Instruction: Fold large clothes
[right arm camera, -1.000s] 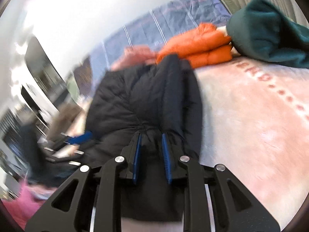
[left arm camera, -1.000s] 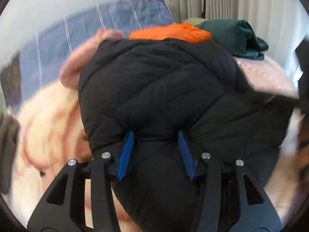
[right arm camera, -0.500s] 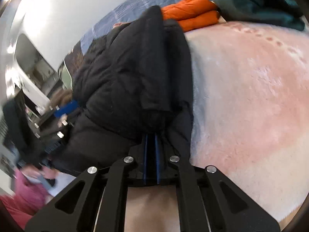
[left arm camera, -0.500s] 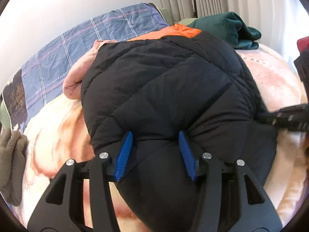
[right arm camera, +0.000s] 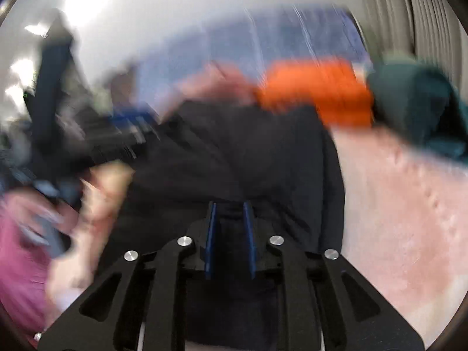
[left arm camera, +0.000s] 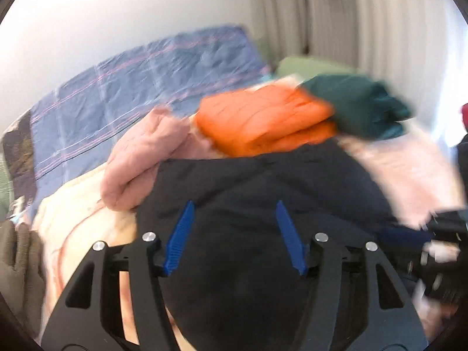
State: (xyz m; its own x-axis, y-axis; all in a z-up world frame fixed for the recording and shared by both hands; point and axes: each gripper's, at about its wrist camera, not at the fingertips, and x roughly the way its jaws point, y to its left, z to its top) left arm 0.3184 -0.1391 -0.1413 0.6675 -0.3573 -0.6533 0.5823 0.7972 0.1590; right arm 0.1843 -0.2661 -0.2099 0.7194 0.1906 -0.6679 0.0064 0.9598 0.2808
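A black puffer jacket (left arm camera: 263, 193) lies bunched on the pink blanket of the bed (left arm camera: 421, 175). My left gripper (left arm camera: 234, 207) stands wide open over its near edge, blue fingers (left arm camera: 178, 239) apart with black fabric between and under them. In the right wrist view the jacket (right arm camera: 239, 152) fills the centre. My right gripper (right arm camera: 229, 207) has its blue fingers (right arm camera: 211, 234) a small gap apart with dark fabric between them; the view is blurred and I cannot tell whether it grips. The right gripper's black frame shows in the left wrist view (left arm camera: 438, 263).
A folded orange jacket (left arm camera: 263, 120) and a dark green garment (left arm camera: 359, 108) lie at the back of the bed. A pink garment (left arm camera: 140, 158) lies left of the black jacket. A blue checked quilt (left arm camera: 131, 87) covers the far left. Curtains (left arm camera: 351, 14) hang behind.
The black jacket has dropped lower and flatter, uncovering the orange jacket. My left fingers have spread wider. My right fingers, pressed together half a second ago, now stand a small gap apart.
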